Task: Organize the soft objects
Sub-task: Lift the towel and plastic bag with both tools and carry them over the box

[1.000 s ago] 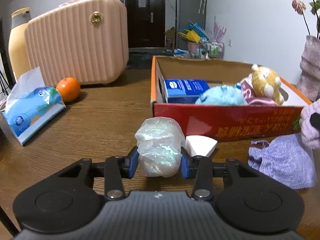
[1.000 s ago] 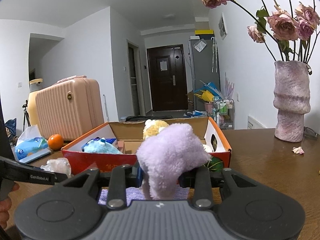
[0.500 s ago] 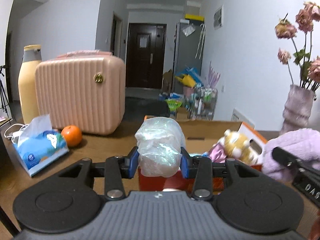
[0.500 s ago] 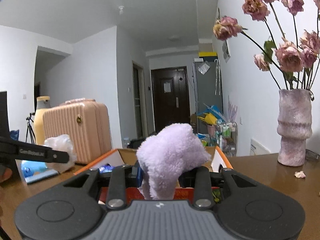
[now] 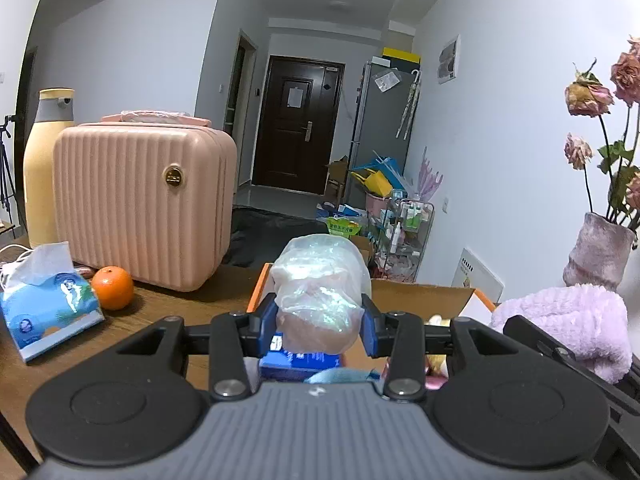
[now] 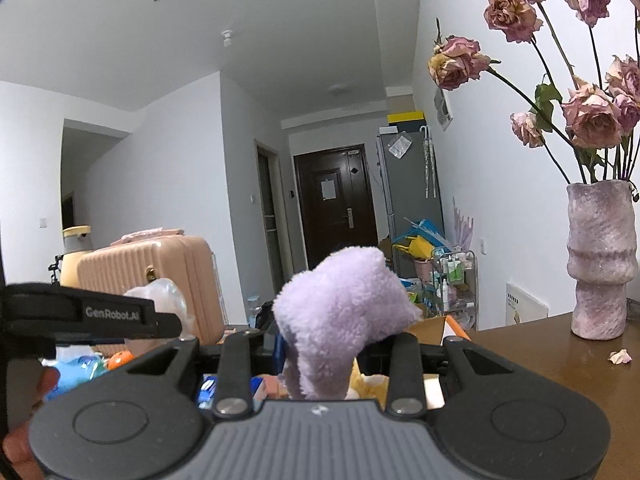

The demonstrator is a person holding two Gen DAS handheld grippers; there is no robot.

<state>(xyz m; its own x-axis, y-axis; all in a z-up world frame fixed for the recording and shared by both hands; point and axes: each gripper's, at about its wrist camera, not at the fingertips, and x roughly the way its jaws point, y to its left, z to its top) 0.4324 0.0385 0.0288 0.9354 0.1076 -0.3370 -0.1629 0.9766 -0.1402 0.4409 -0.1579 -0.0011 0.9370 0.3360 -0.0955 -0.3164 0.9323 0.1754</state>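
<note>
My left gripper [image 5: 320, 326] is shut on a crumpled clear plastic bag [image 5: 320, 288] and holds it above the near edge of the orange cardboard box [image 5: 424, 294]. A blue pack [image 5: 298, 360] lies in the box below it. My right gripper [image 6: 340, 354] is shut on a fluffy purple cloth [image 6: 340, 312], also raised over the box [image 6: 454, 324]. The purple cloth also shows at the right of the left wrist view [image 5: 576, 324]. The bag shows at the left of the right wrist view [image 6: 160, 292].
A pink suitcase [image 5: 140, 204], a yellow bottle [image 5: 42, 168], an orange [image 5: 112, 288] and a blue tissue pack [image 5: 48, 312] stand on the wooden table at the left. A purple vase with dried roses [image 6: 600, 260] stands at the right.
Both grippers have risen from table height and moved forward over the box, each still holding its object. The views now look over the box rim rather than down at the table.
</note>
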